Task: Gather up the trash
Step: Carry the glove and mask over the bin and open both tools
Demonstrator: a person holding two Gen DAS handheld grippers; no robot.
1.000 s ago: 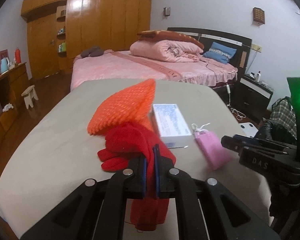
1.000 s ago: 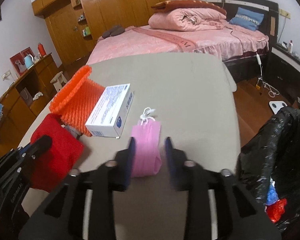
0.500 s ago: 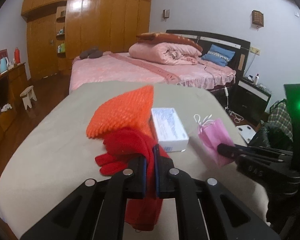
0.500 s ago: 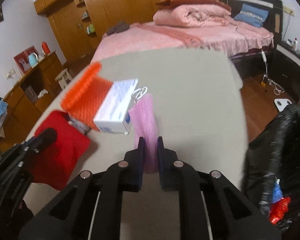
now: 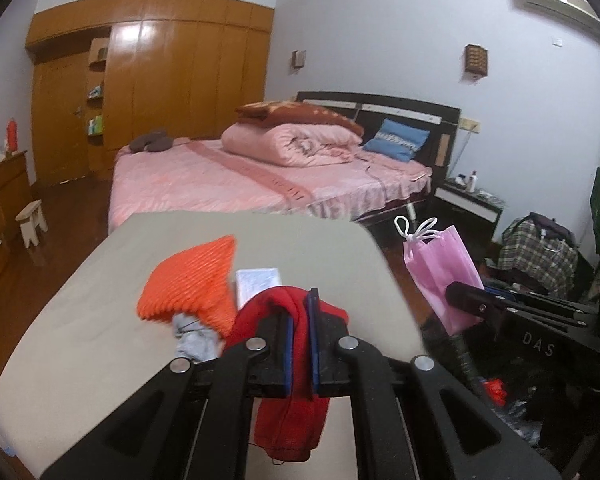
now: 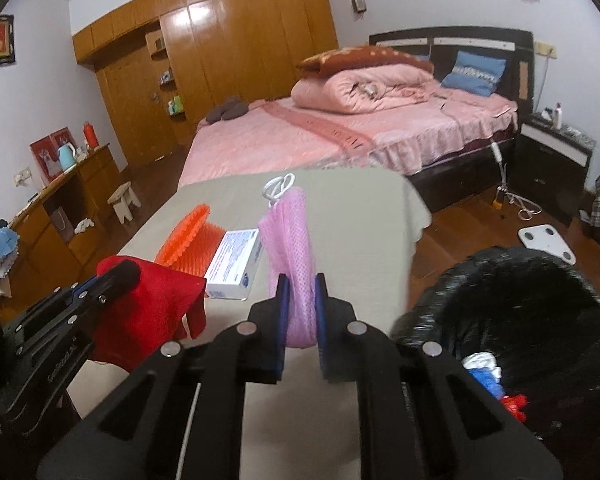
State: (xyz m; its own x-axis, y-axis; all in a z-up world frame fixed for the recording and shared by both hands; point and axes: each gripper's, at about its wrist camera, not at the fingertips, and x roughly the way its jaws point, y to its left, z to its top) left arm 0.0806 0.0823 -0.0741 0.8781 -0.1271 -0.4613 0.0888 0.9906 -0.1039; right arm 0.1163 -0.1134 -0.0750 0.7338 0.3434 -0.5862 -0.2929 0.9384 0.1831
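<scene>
My left gripper point(image 5: 300, 300) is shut on a red glove point(image 5: 288, 420), which hangs below its jaws over the near end of the beige table point(image 5: 80, 320). My right gripper point(image 6: 299, 284) is shut on a pink face mask point(image 6: 290, 236), held upright off the table with its white ear loops on top. From the left wrist view the mask point(image 5: 440, 276) hangs past the table's right edge. A black trash bag point(image 6: 520, 288) stands open at the lower right of the right gripper, with scraps inside. The glove point(image 6: 152, 308) also shows at the left.
An orange mesh sleeve point(image 5: 192, 276) and a white carton point(image 5: 258, 280) lie on the table, with a grey scrap point(image 5: 192, 340) beside them. A pink bed point(image 6: 340, 136) stands beyond, a nightstand point(image 6: 552, 156) to its right, and a white scale point(image 6: 546, 242) on the wooden floor.
The right gripper closed on the pink mask and lifted it off the table toward the right. The left gripper rose with the red glove, which now hangs free.
</scene>
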